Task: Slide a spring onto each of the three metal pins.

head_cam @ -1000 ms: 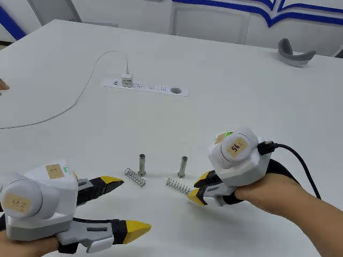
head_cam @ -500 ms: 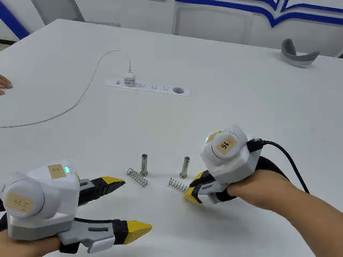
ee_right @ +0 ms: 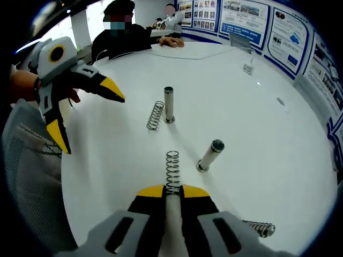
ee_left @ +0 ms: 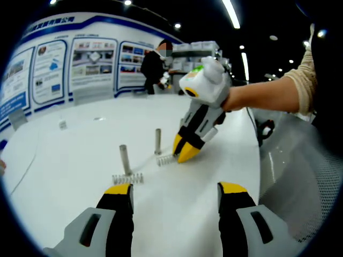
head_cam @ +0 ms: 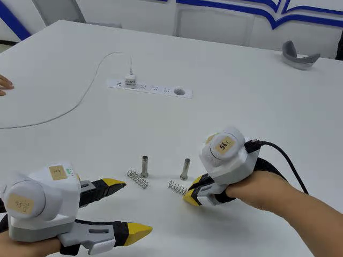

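Two metal pins (head_cam: 144,166) (head_cam: 185,168) stand upright mid-table. A loose spring (head_cam: 137,178) lies beside the left pin. My right gripper (head_cam: 189,196) is low on the table, jaws closed on the near end of a second spring (head_cam: 176,187) that points out toward the right pin (ee_right: 210,155). From the right gripper view that spring (ee_right: 172,170) sticks out between the yellow tips (ee_right: 172,190). A third spring (ee_right: 260,228) lies behind them. My left gripper (head_cam: 136,208) hovers open and holds nothing, short of the pins (ee_left: 124,159) (ee_left: 158,140).
A white power strip (head_cam: 147,87) with a plug and a white cable (head_cam: 80,96) lies farther back. A grey curved band (head_cam: 297,56) rests at the far right. A hand (head_cam: 4,83) rests on the left table edge. People sit at the far side (ee_right: 123,32).
The right gripper has tipped and edged a little left toward the pins, with the spring staying at its tips. The left gripper has stayed put, still open.
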The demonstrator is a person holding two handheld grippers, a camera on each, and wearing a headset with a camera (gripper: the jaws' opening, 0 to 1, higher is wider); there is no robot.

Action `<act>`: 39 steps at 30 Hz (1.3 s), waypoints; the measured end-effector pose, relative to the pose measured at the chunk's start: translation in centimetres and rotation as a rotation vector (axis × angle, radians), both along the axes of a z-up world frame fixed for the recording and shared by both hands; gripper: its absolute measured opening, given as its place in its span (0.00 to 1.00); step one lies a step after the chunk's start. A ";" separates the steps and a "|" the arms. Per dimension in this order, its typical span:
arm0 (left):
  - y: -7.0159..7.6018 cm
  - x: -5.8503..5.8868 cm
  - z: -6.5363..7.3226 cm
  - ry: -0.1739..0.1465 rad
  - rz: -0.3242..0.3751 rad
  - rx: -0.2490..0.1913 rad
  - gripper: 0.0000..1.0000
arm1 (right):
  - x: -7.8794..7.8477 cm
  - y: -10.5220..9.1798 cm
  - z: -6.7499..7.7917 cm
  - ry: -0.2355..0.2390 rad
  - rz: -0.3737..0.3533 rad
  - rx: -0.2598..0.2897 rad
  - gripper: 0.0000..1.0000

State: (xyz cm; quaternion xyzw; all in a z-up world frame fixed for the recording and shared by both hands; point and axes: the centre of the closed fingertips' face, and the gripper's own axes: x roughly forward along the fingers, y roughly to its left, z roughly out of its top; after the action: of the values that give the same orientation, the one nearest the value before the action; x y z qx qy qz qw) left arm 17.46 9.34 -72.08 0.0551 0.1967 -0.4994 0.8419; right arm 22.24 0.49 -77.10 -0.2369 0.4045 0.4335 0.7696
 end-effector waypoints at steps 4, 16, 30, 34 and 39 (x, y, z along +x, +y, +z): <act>-0.1 -0.1 0.0 -0.001 -0.007 0.005 0.64 | -0.4 -0.1 0.1 0.005 0.005 -0.004 0.12; -0.9 -0.3 -0.2 -0.005 -0.040 0.016 0.61 | -2.7 0.4 1.1 0.007 0.052 0.000 0.12; -1.8 -0.7 -0.4 -0.031 -0.095 0.034 0.51 | -5.4 2.0 2.6 0.014 0.151 0.026 0.12; -2.1 -0.7 -0.4 -0.043 -0.112 0.040 0.48 | -5.7 2.2 2.9 0.012 0.179 0.018 0.12; -2.5 -1.1 -0.6 -0.058 -0.138 0.052 0.43 | -6.3 2.7 3.1 0.024 0.213 0.019 0.12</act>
State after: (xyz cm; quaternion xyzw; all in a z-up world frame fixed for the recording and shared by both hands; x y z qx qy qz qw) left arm 16.40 6.84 -72.64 0.1046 0.1810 -0.5493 0.8090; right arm 15.90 3.21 -73.99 -0.2662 0.3822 0.5196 0.7163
